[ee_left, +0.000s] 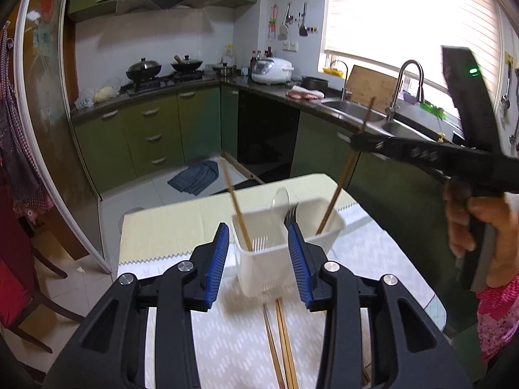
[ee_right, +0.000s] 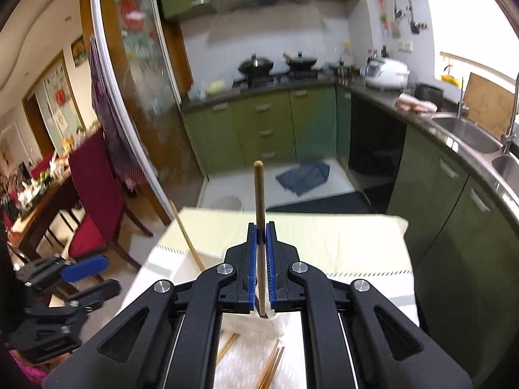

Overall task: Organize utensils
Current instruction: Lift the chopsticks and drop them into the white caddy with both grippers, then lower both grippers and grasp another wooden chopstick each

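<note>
A white plastic utensil holder [ee_left: 275, 253] stands on the table and holds a chopstick [ee_left: 238, 212], a clear spoon [ee_left: 280, 199] and a fork [ee_left: 291, 214]. My left gripper [ee_left: 259, 236] is open, its blue pads on either side of the holder, above it. My right gripper [ee_right: 261, 231] is shut on a wooden chopstick [ee_right: 259, 194] held upright, its lower end in the holder's right compartment [ee_left: 327, 217]. The right gripper also shows in the left wrist view [ee_left: 356, 139], clamped on the chopstick's shaft. Loose chopsticks [ee_left: 282, 340] lie on the cloth in front of the holder.
The table carries a white patterned cloth [ee_left: 373, 253] over a pale yellow one [ee_left: 168, 227]. Green kitchen cabinets [ee_left: 155, 136], a sink [ee_left: 353, 110] and a stove with woks [ee_left: 162, 68] lie beyond. A red chair [ee_right: 94, 194] stands to the left.
</note>
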{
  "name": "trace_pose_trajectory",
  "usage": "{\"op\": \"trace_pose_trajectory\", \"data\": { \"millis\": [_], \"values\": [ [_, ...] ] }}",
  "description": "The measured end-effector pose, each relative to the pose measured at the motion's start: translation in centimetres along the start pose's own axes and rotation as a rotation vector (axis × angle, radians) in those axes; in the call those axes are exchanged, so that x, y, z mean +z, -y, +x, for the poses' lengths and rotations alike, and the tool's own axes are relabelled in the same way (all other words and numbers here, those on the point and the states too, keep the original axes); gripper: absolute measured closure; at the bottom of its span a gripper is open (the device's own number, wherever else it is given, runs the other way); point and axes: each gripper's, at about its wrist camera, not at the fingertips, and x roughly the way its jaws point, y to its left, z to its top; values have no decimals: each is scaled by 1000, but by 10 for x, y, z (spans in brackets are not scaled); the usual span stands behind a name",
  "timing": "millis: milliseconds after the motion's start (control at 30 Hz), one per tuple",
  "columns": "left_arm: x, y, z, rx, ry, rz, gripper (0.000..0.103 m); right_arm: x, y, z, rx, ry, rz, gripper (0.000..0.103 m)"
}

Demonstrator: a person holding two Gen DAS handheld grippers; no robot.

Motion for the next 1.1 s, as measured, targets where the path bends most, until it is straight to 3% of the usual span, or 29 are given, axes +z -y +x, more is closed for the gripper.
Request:
{"op": "trace_pose_trajectory", "data": {
  "millis": [167, 200, 400, 567, 833, 933, 1100],
  "values": [
    [-11, 3, 3, -7, -31, 1, 67, -11, -2, 16, 6, -30, -12, 95],
    [-14, 3, 4, -8, -40, 0, 67, -13, -3, 14, 7, -25, -14, 91],
    [-31, 3, 20, 2, -106, -5, 67, -23, 2, -19, 41, 11, -3, 87],
    [-60, 0, 52, 21, -227, -17, 67, -53, 17, -48, 46, 4, 6, 83],
    [-118, 8, 127, 19, -532, -16, 69, -136, 42, -33, 8, -190, 20, 83],
    [-133, 13, 144, 27, -596, -17, 81, -158, 53, -22, 3, -243, 37, 83],
    [-137, 15, 152, 47, -610, -17, 84, -183, 58, -7, 10, -304, 42, 83]
  ]
}}
